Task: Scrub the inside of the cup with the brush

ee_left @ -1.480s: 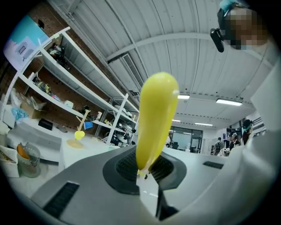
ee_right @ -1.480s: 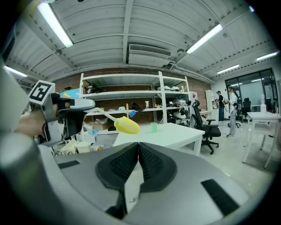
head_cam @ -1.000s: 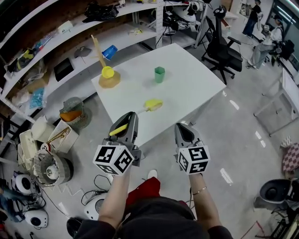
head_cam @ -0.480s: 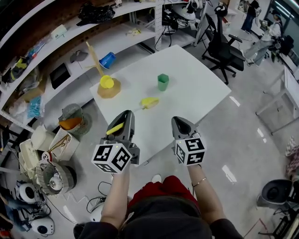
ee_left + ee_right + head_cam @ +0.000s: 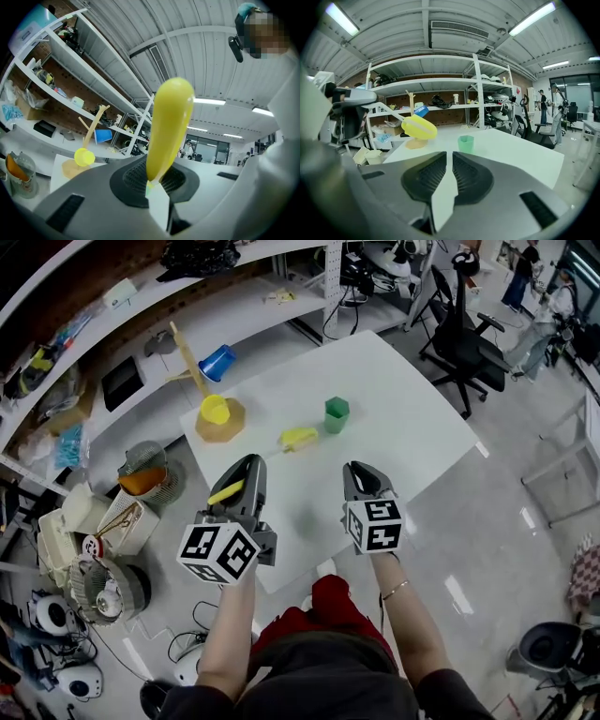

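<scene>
Both your forearms reach forward side by side. Your left tongs point(image 5: 246, 465) point level, clamped on the brush point(image 5: 168, 126) handle. Your right tongs point(image 5: 361, 471) tilt slightly down, jaws closed and empty.

Head view steeply down over table point(image 5: 412, 427); gripper views low, toward shelves point(image 5: 440, 107); all share wooden rack point(image 5: 190, 357).
</scene>
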The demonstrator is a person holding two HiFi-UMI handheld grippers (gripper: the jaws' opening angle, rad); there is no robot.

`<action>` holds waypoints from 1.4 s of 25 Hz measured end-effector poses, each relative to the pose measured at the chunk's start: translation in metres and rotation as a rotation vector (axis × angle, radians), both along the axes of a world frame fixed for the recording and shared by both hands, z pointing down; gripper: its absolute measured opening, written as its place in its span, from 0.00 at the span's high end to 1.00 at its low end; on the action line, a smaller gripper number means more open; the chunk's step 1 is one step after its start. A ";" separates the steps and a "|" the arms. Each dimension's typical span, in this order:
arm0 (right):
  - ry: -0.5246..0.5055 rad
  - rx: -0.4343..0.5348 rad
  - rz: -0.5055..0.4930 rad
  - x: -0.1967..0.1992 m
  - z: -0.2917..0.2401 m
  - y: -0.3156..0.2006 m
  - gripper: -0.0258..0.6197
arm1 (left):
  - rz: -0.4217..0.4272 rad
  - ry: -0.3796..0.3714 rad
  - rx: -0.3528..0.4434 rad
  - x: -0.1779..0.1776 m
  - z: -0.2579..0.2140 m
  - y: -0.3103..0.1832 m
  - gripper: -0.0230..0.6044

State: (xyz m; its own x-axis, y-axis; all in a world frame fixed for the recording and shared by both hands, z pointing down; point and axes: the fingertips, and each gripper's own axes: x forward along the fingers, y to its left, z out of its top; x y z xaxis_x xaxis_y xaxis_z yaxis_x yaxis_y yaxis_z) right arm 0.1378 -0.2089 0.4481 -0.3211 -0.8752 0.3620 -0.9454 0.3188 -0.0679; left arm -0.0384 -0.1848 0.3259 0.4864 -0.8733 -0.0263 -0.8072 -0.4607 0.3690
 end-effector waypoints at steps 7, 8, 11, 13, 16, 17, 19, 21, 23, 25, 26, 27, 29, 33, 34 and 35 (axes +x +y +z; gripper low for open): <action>-0.001 -0.070 -0.019 0.012 0.031 -0.060 0.71 | -0.040 -0.014 -0.022 0.012 0.009 -0.046 0.90; 0.000 -0.077 -0.018 0.015 0.035 -0.068 0.66 | -0.045 -0.016 -0.023 0.015 0.009 -0.051 0.90; 0.009 -0.086 -0.016 0.019 0.045 -0.091 0.54 | -0.054 -0.031 -0.030 0.023 0.013 -0.067 0.90; 0.028 -0.095 -0.029 0.017 0.051 -0.105 0.51 | -0.061 -0.038 -0.040 0.024 0.016 -0.077 0.90; 0.050 -0.117 -0.051 0.012 0.061 -0.126 0.49 | -0.079 -0.029 -0.053 0.024 0.020 -0.093 0.90; 0.063 -0.122 -0.057 0.011 0.064 -0.133 0.49 | -0.087 -0.023 -0.056 0.024 0.021 -0.099 0.90; 0.096 -0.125 -0.063 0.009 0.070 -0.145 0.48 | -0.099 -0.015 -0.063 0.022 0.022 -0.109 0.90; 0.119 -0.132 -0.061 0.006 0.078 -0.156 0.48 | -0.104 -0.014 -0.068 0.020 0.025 -0.118 0.90; 0.133 -0.143 -0.058 0.003 0.086 -0.166 0.47 | -0.108 -0.016 -0.072 0.019 0.027 -0.125 0.90; 0.138 -0.151 -0.056 0.001 0.094 -0.174 0.47 | -0.114 -0.015 -0.077 0.018 0.031 -0.130 0.90; 0.140 -0.153 -0.053 0.001 0.098 -0.177 0.47 | -0.117 -0.014 -0.080 0.018 0.032 -0.132 0.90; 0.140 -0.154 -0.049 0.001 0.101 -0.180 0.47 | -0.119 -0.014 -0.083 0.018 0.034 -0.134 0.90; 0.138 -0.157 -0.035 0.002 0.105 -0.187 0.47 | -0.123 -0.012 -0.089 0.016 0.037 -0.140 0.90; 0.125 -0.171 -0.024 -0.002 0.110 -0.197 0.47 | -0.130 -0.007 -0.105 0.009 0.042 -0.150 0.90; 0.130 -0.170 -0.026 -0.002 0.111 -0.199 0.47 | -0.129 -0.006 -0.107 0.009 0.044 -0.151 0.90; 0.139 -0.167 -0.027 -0.001 0.112 -0.200 0.47 | -0.128 -0.004 -0.108 0.010 0.045 -0.152 0.90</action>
